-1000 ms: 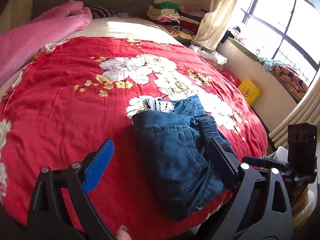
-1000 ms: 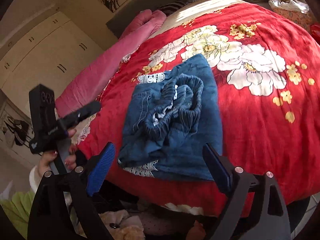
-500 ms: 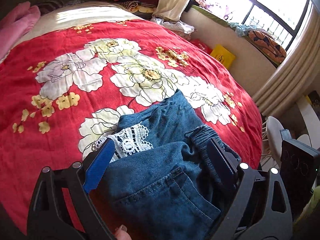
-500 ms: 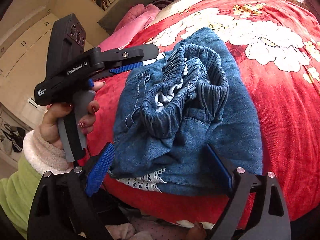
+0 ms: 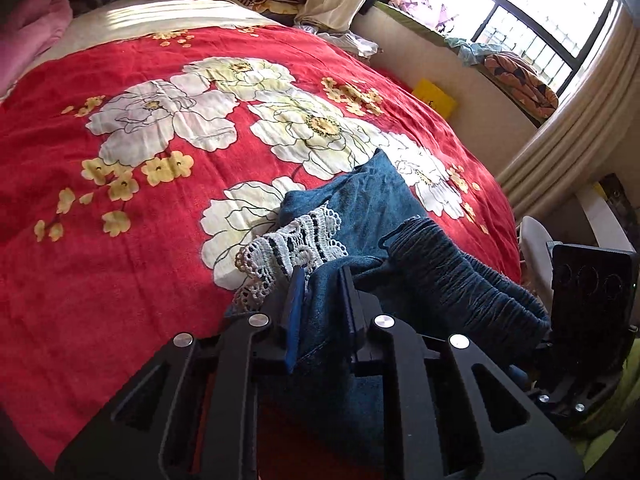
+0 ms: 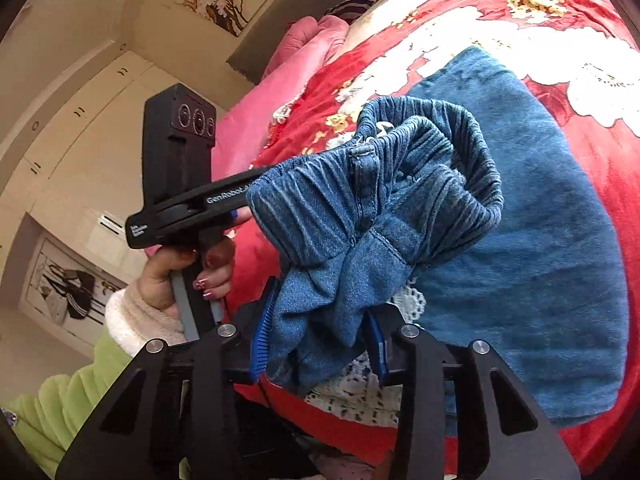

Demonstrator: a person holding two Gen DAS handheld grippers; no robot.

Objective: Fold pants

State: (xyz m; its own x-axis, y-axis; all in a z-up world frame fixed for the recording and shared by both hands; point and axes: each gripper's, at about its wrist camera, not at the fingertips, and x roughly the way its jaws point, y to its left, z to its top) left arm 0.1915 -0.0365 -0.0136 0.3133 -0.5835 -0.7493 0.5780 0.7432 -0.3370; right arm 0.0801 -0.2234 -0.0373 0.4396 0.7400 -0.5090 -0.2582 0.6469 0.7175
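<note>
**A:** Nearest you, your left gripper (image 5: 320, 300) has its jaws closing on a fold of the denim pants (image 5: 372, 204), just beside the white lace trim (image 5: 292, 240). The cloth is pinched between the pads already. Do you have one layer or several?

**B:** Looks like a bunched fold, hard to tell how many layers.

**A:** Then finish the squeeze before you lift. Your right gripper (image 6: 320, 340) is also closing, with a thick wad of denim between its jaws just under the gathered elastic waistband (image 6: 420, 168). That wad is bulky, so expect it to slip if you pull sideways too fast.

**B:** Where does the rest lie?

**A:** The pants sit crumpled at the near edge of the bed, on the red floral bedspread (image 5: 120, 260), waistband raised, the legs lying flat farther in. I'd judge you are at the pick-up, the fold proper not begun. Raise both hands together, draw them apart to stretch the waistband, and let the legs hang free. Farther off, the bedspread is bare; lay the pants out there.
</note>
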